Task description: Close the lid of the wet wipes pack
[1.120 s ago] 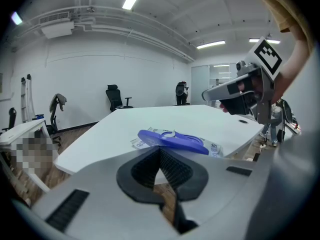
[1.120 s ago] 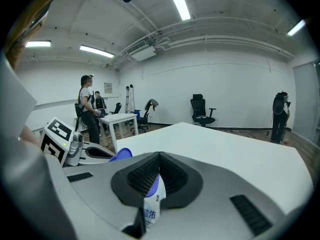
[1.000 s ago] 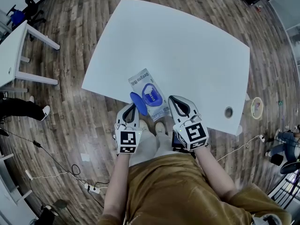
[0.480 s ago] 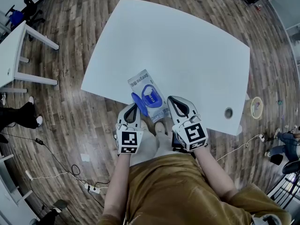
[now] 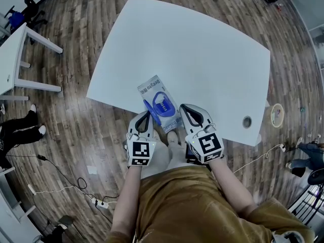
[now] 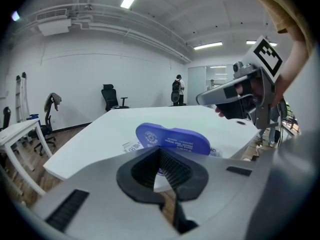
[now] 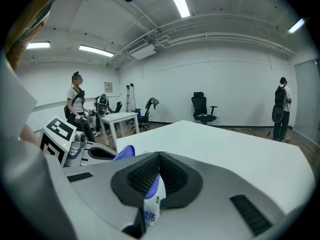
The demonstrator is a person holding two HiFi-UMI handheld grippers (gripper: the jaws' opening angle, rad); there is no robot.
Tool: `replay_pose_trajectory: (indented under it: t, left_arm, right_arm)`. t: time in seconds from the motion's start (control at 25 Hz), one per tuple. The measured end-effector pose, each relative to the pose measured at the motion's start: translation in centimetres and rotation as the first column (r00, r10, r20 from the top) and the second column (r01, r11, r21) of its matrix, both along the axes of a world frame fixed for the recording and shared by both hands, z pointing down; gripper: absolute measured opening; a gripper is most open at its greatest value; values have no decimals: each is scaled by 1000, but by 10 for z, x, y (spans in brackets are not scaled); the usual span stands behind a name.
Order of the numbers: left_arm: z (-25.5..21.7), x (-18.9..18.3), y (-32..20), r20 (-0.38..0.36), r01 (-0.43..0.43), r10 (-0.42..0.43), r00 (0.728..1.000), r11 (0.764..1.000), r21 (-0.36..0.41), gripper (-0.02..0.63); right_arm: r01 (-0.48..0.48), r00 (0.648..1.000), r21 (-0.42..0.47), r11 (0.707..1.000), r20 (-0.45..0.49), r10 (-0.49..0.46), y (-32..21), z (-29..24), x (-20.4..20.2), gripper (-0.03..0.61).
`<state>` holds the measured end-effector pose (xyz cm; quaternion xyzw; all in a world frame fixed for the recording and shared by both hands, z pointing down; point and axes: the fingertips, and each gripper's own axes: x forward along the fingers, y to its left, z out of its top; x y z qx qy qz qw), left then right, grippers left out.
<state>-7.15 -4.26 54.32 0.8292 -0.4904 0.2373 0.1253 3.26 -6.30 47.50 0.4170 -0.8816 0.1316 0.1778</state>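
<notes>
The wet wipes pack (image 5: 161, 104) lies on the white table (image 5: 202, 49) close to its near edge. Its blue lid (image 5: 151, 111) stands up on edge over the pack's left side; in the left gripper view the lid (image 6: 175, 139) rises just beyond my left gripper (image 6: 160, 149). That left gripper (image 5: 147, 114) is shut with nothing in it, its tip at the lid's outer face. My right gripper (image 5: 185, 108) is shut on the pack's near right corner; in the right gripper view the pack (image 7: 150, 204) shows between the fingers of this gripper (image 7: 159, 156).
A round cable hole (image 5: 247, 120) sits in the table near its right front corner. On the floor lie a tape roll (image 5: 277, 115) and cables. Another white table (image 5: 15, 54) stands at the left, and a person's legs (image 5: 20, 128) show beside it.
The blue lid has swung up from lying open at the pack's left to standing nearly upright. My left gripper has moved a little forward behind it. The right gripper has stayed in place.
</notes>
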Motion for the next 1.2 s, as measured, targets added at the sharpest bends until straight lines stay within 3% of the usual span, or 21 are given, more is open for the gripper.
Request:
replay_pose_trajectory:
  t: [1.2]
  left_arm:
    - [7, 11, -9, -21, -23, 23, 1000, 1000, -19, -3]
  right_arm:
    - [8, 1000, -23, 1000, 2, -8, -9, 9, -4, 6]
